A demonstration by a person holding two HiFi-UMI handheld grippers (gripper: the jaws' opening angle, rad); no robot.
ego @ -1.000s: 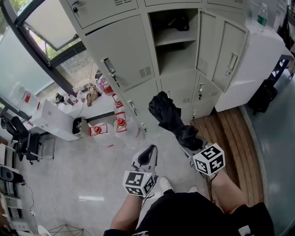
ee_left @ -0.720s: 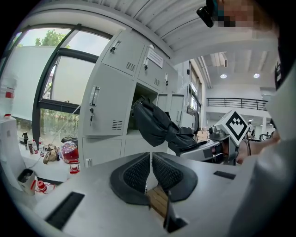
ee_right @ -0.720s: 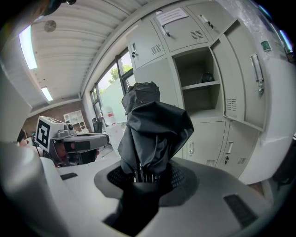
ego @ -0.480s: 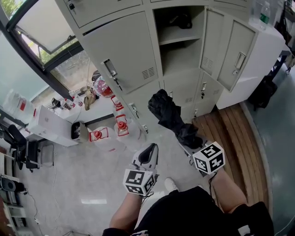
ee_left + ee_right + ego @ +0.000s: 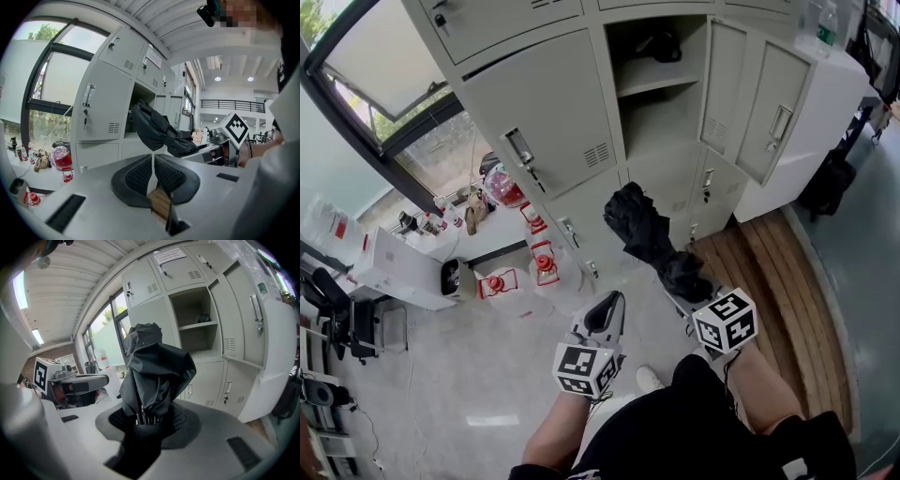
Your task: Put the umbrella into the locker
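Observation:
A folded black umbrella [image 5: 645,234] points up and away toward the grey lockers [image 5: 553,112]. My right gripper [image 5: 686,292] is shut on its lower end. In the right gripper view the umbrella [image 5: 157,373] fills the space between the jaws of that gripper [image 5: 147,420]. The open locker compartment [image 5: 661,89] with a shelf lies above and beyond the umbrella tip; the same open locker compartment [image 5: 194,319] shows in the right gripper view. My left gripper [image 5: 602,317] is shut and empty, left of the umbrella. In its own view the left gripper [image 5: 153,172] has its pads together, with the umbrella [image 5: 157,131] ahead.
The open locker door [image 5: 773,112] swings out at the right, next to a white cabinet [image 5: 839,103] with a bottle [image 5: 827,26]. Red lanterns [image 5: 544,267] and a white box [image 5: 398,272] stand on the floor at the left. A wooden platform [image 5: 773,272] lies at the right. A dark item [image 5: 661,45] sits on the locker's shelf.
The head view has shifted a little along the lockers. Both grippers keep their places in it. The right one still holds the umbrella and the left stays shut.

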